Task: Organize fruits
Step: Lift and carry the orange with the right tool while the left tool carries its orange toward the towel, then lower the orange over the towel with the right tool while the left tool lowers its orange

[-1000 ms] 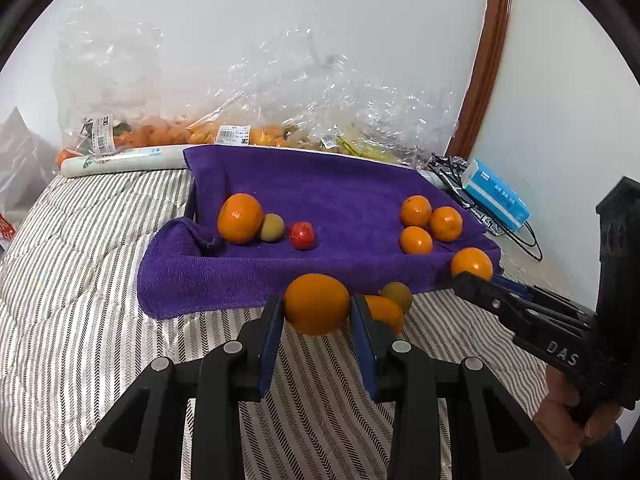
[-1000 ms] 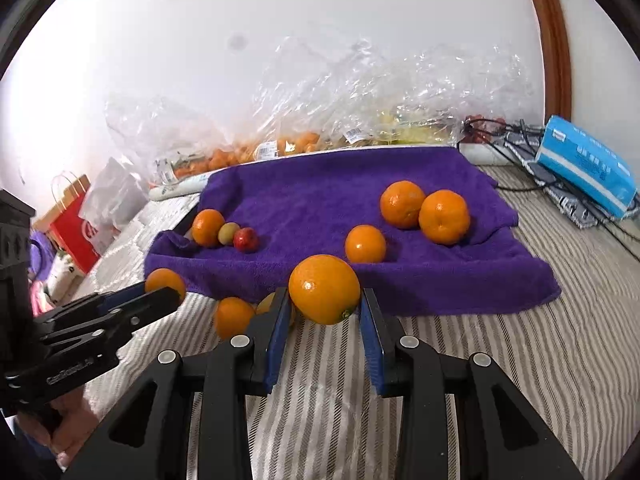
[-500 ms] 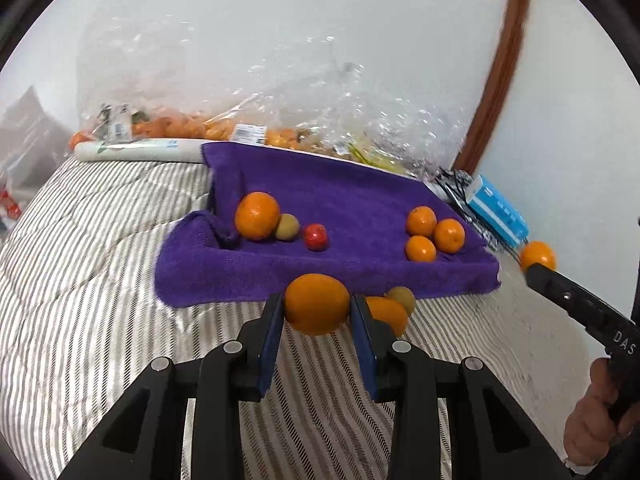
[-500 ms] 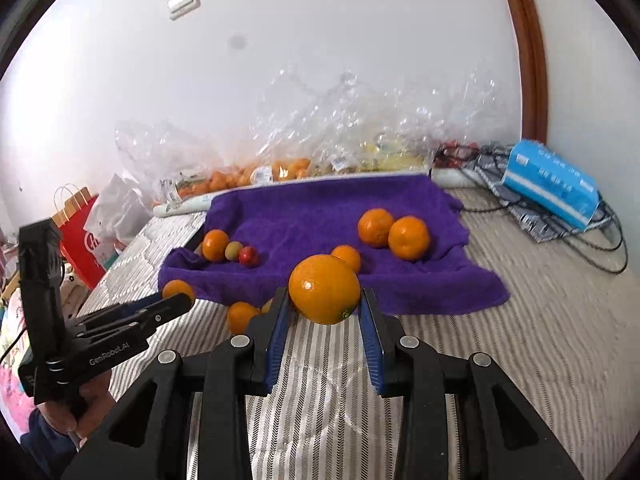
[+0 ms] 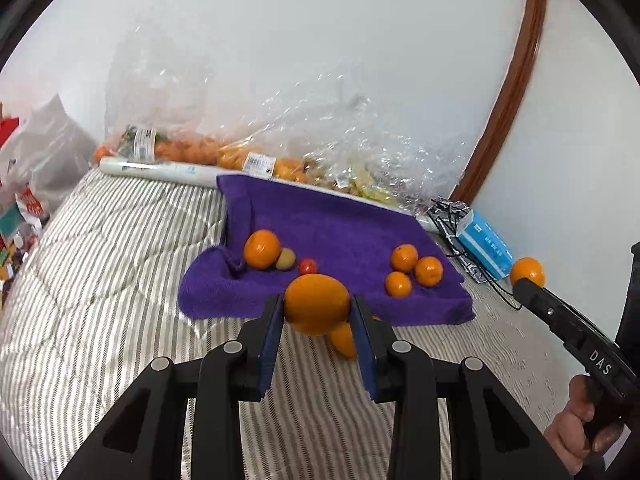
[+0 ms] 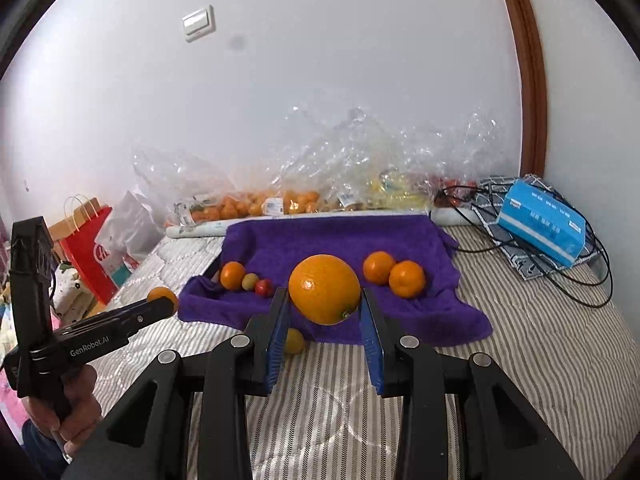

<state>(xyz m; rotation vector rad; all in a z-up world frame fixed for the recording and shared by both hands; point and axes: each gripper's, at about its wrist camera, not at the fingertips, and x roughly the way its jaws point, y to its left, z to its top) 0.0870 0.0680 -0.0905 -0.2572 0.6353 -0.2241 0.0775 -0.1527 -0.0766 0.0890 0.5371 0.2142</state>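
**Both tongs loaded, carry in progress**

Left tongs (image 5: 317, 310) are clamped on an orange (image 5: 317, 303), held above the striped bed (image 5: 100, 280) just in front of the purple towel (image 5: 340, 232). Right tongs (image 6: 325, 308) are clamped on a larger orange (image 6: 325, 289) in front of the same towel.

Judged step: transport to the towel. The next move calls for setting each fruit beside its like group without scattering the others.

Fruit below the tongs is partly hidden. The bagged fruit behind the towel cannot be told apart.

I am working in a home bedroom: a striped quilted mattress (image 6: 520, 344) against a white wall with a light switch (image 6: 199, 23), shopping bags (image 6: 100, 240) beside the bed, a tissue box (image 6: 540, 222) and tangled cables (image 6: 560, 276).
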